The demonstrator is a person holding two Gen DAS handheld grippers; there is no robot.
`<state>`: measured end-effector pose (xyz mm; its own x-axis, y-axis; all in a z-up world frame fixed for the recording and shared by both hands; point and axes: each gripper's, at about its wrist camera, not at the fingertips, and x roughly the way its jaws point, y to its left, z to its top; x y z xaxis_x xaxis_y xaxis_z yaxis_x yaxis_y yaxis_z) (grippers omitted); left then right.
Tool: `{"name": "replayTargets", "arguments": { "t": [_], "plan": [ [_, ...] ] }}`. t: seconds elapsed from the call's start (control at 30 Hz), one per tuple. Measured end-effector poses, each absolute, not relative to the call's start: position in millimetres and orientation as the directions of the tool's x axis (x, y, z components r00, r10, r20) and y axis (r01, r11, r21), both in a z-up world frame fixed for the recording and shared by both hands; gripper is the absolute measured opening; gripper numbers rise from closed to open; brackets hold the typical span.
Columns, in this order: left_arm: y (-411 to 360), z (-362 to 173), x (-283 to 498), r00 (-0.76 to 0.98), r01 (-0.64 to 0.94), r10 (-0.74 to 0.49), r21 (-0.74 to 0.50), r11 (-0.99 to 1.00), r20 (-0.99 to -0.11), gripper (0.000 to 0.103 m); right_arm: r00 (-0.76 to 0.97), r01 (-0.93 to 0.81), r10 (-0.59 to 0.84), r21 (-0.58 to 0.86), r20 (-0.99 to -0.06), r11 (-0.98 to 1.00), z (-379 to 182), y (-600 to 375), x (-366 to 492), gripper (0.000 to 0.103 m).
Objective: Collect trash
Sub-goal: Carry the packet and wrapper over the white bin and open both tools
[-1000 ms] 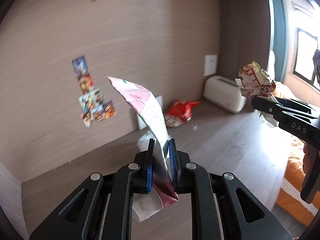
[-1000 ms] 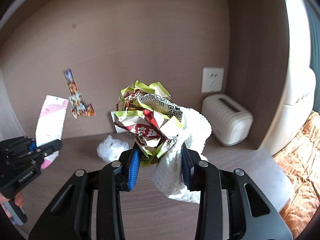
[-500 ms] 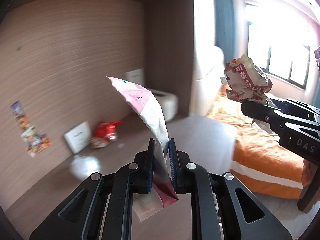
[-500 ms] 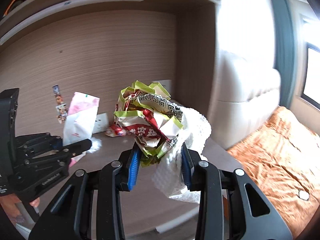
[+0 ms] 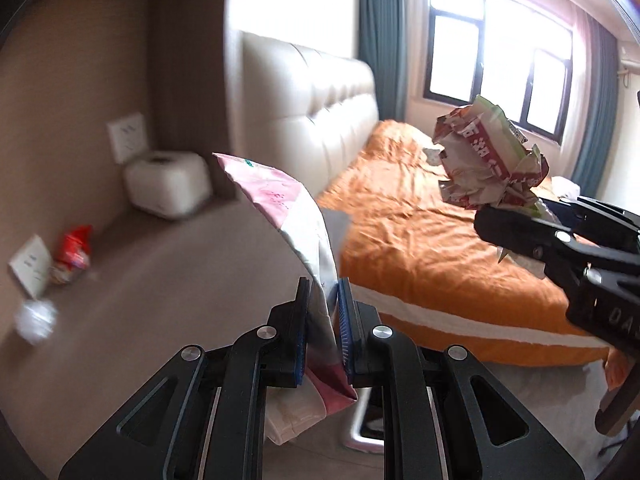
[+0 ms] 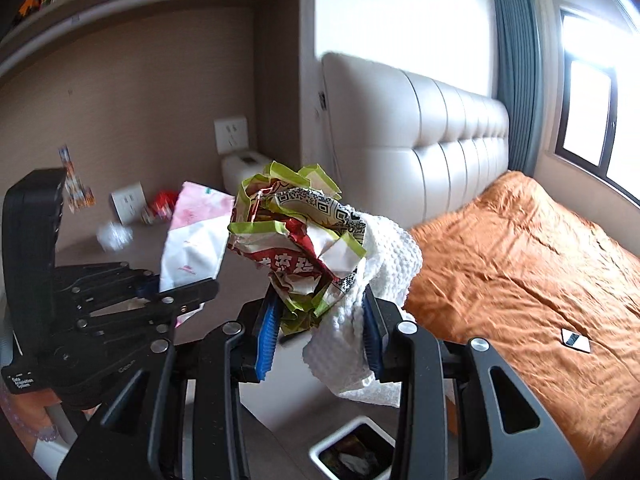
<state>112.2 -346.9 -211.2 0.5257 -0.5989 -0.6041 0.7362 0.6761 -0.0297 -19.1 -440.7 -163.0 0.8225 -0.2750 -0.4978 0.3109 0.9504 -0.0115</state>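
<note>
My left gripper (image 5: 323,300) is shut on a pink and white wrapper (image 5: 296,216), held in the air over the desk's front edge. My right gripper (image 6: 318,312) is shut on a crumpled red and green wrapper (image 6: 296,240) together with a white paper towel (image 6: 384,264). In the left wrist view the right gripper's wrapper (image 5: 488,164) shows at the upper right. In the right wrist view the left gripper (image 6: 176,288) and its pink wrapper (image 6: 196,240) show at the left. A white-rimmed bin (image 6: 320,446) with trash inside shows on the floor below.
On the desk (image 5: 160,280) lie a red snack bag (image 5: 74,252), a white crumpled ball (image 5: 38,318), a white card (image 5: 30,270) and a white toaster-like box (image 5: 168,182). A bed with an orange cover (image 6: 520,272) and padded headboard (image 6: 420,136) stands to the right.
Both grippers have swung right, away from the desk wall toward the bed, still holding their trash. The bin has come into view below the right gripper.
</note>
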Motion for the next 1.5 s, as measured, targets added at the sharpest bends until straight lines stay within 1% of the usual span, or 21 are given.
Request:
{"name": "replayTargets", "arguments": {
  "t": [0.1, 0.2, 0.4, 0.43, 0.5, 0.63, 0.7, 0.8, 0.9, 1.0, 1.13, 1.17, 1.2, 1.23, 1.27, 1.3, 1.33, 1.4, 1.43, 1.5],
  "plan": [
    [-378.6, -251.5, 97.9, 0.474, 0.763, -0.606, -0.046, 0.645, -0.639, 0.014, 0.802, 0.322, -0.286, -0.023, -0.525, 0.946, -191.2, -456.6, -32.5, 0.037],
    [-407.2, -290.1, 84.0, 0.439, 0.788, -0.594, -0.029, 0.615, -0.675, 0.014, 0.787, 0.336, -0.293, -0.021, -0.543, 0.942, -218.8, -472.7, -44.9, 0.037],
    [-442.3, -362.6, 71.8, 0.389, 0.820, -0.584, -0.023, 0.573, -0.712, 0.014, 0.774, 0.351, -0.283, 0.013, -0.566, 0.936, -286.5, -500.3, -54.0, 0.037],
    [-444.7, -374.9, 75.1, 0.382, 0.824, -0.582, -0.021, 0.567, -0.717, 0.014, 0.774, 0.355, -0.280, 0.023, -0.568, 0.935, -304.7, -505.3, -54.3, 0.037],
    [-453.7, -412.8, 75.0, 0.363, 0.835, -0.578, -0.020, 0.550, -0.731, 0.014, 0.776, 0.358, -0.280, 0.029, -0.565, 0.933, -326.7, -513.6, -54.9, 0.037],
    [-471.6, -486.7, 65.0, 0.315, 0.854, -0.582, -0.045, 0.519, -0.750, 0.014, 0.762, 0.358, -0.276, 0.025, -0.585, 0.933, -395.5, -525.6, -52.0, 0.037],
    [-476.0, -528.7, 61.0, 0.289, 0.861, -0.580, -0.058, 0.505, -0.761, 0.014, 0.749, 0.356, -0.269, 0.025, -0.606, 0.934, -443.5, -532.4, -51.4, 0.037],
    [-480.2, -603.3, 54.9, 0.239, 0.870, -0.569, -0.087, 0.485, -0.787, 0.014, 0.725, 0.358, -0.260, 0.028, -0.638, 0.933, -501.0, -538.8, -51.2, 0.037],
    [-480.3, -658.8, 49.1, 0.203, 0.878, -0.558, -0.102, 0.467, -0.804, 0.014, 0.690, 0.363, -0.253, 0.021, -0.678, 0.932, -566.2, -544.7, -52.6, 0.037],
    [-482.8, -702.6, 41.5, 0.161, 0.891, -0.552, -0.120, 0.438, -0.818, 0.014, 0.670, 0.364, -0.224, 0.051, -0.708, 0.930, -615.5, -550.6, -54.1, 0.037],
    [-482.9, -738.0, 32.3, 0.142, 0.905, -0.542, -0.114, 0.410, -0.828, 0.014, 0.654, 0.346, -0.216, 0.033, -0.725, 0.938, -657.6, -552.1, -53.4, 0.038],
    [-486.9, -747.0, 38.7, 0.132, 0.908, -0.538, -0.116, 0.403, -0.833, 0.015, 0.655, 0.333, -0.207, 0.032, -0.727, 0.942, -666.4, -551.6, -52.9, 0.039],
    [-486.8, -753.5, 39.4, 0.126, 0.910, -0.531, -0.116, 0.399, -0.838, 0.022, 0.656, 0.319, -0.196, 0.032, -0.729, 0.947, -673.8, -550.7, -52.1, 0.048],
    [-492.8, -761.0, 43.4, 0.138, 0.908, -0.519, -0.102, 0.407, -0.843, 0.066, 0.656, 0.302, -0.189, 0.025, -0.731, 0.953, -681.9, -550.1, -50.1, 0.060],
    [-495.9, -765.0, 43.1, 0.141, 0.906, -0.516, -0.100, 0.412, -0.845, 0.099, 0.650, 0.292, -0.196, 0.004, -0.734, 0.956, -689.7, -548.5, -47.4, 0.098],
    [-492.8, -766.4, 46.4, 0.142, 0.900, -0.545, -0.121, 0.418, -0.827, 0.099, 0.642, 0.304, -0.237, -0.042, -0.729, 0.952, -693.7, -547.4, -46.3, 0.099],
    [-493.2, -769.0, 46.3, 0.152, 0.900, -0.537, -0.108, 0.422, -0.829, 0.099, 0.657, 0.303, -0.243, -0.045, -0.714, 0.952, -697.3, -547.8, -47.3, 0.099],
    [-494.8, -777.1, 47.5, 0.160, 0.905, -0.526, -0.089, 0.417, -0.835, 0.099, 0.659, 0.287, -0.215, -0.023, -0.721, 0.958, -706.3, -548.7, -47.0, 0.099],
    [-493.9, -776.5, 45.4, 0.161, 0.903, -0.531, -0.092, 0.419, -0.832, 0.099, 0.655, 0.296, -0.241, -0.050, -0.717, 0.954, -708.9, -548.1, -46.0, 0.099],
    [-492.6, -773.2, 42.2, 0.165, 0.899, -0.537, -0.098, 0.426, -0.827, 0.099, 0.653, 0.290, -0.244, -0.061, -0.716, 0.955, -710.5, -547.7, -44.5, 0.099]
  ]
}}
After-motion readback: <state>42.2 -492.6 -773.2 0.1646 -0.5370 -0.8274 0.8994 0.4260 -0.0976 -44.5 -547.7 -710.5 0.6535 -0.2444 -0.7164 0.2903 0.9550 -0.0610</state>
